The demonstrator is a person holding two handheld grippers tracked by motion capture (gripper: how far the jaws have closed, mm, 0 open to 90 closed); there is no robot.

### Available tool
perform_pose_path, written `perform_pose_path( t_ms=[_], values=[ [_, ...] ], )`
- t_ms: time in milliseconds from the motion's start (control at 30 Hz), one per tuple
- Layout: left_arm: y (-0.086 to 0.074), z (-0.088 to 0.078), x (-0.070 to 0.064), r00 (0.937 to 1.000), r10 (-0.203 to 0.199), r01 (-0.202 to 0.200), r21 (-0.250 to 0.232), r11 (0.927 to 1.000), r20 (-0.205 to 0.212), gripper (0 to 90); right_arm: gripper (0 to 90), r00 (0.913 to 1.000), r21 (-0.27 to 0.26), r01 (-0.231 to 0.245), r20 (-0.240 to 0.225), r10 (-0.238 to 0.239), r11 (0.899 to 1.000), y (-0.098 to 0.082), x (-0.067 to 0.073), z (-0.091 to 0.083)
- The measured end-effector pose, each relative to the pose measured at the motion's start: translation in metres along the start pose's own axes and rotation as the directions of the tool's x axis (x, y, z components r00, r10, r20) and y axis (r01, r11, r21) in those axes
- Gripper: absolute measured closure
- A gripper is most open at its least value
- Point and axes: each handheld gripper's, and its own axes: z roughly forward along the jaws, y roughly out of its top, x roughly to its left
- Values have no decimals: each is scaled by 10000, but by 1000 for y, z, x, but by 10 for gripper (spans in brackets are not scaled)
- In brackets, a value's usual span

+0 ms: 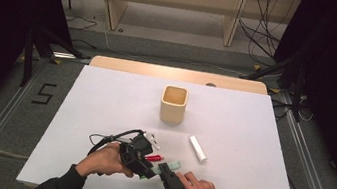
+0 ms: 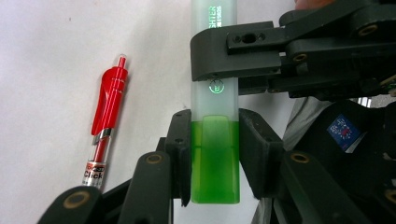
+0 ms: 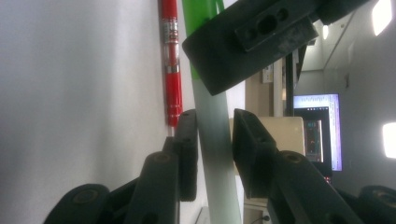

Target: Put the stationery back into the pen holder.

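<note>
Both grippers meet on the highlighter (image 2: 215,116) low over the near edge of the table (image 1: 252,127): the left gripper (image 2: 215,154) pinches its green cap while the right gripper (image 3: 215,140) straddles the pale barrel, one pad touching, a gap still at the other. I'd say the cap isn't off yet, pulling remains; a red pen (image 2: 105,123) lies beside, a cup (image 1: 173,104) farther back
</note>
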Motion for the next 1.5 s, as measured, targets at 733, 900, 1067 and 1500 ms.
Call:
perform_pose_path(
  t_ms=[733, 900, 1067, 1500],
  values=[
    [-6, -15, 9, 9997, -10, 16, -257, 9997, 245, 490, 771, 9986, -43, 528, -46, -528, 9986, -2, 6, -1],
    [-9, -24, 11, 9998, -169, 166, -457, 9988, -63, 414, 771, 9990, -62, 442, -85, -443, 9990, -3, 5, -1],
    [-13, -33, 19, 9981, -507, 473, -950, 9944, -338, 303, 771, 9999, -155, 14, -169, -17, 9999, -9, 1, -2],
    [-35, -40, 36, 9887, -1066, 703, -3025, 9506, -1053, 215, 771, 9867, 9, -1605, -257, 1604, 9870, -28, -12, -3]
  ],
)
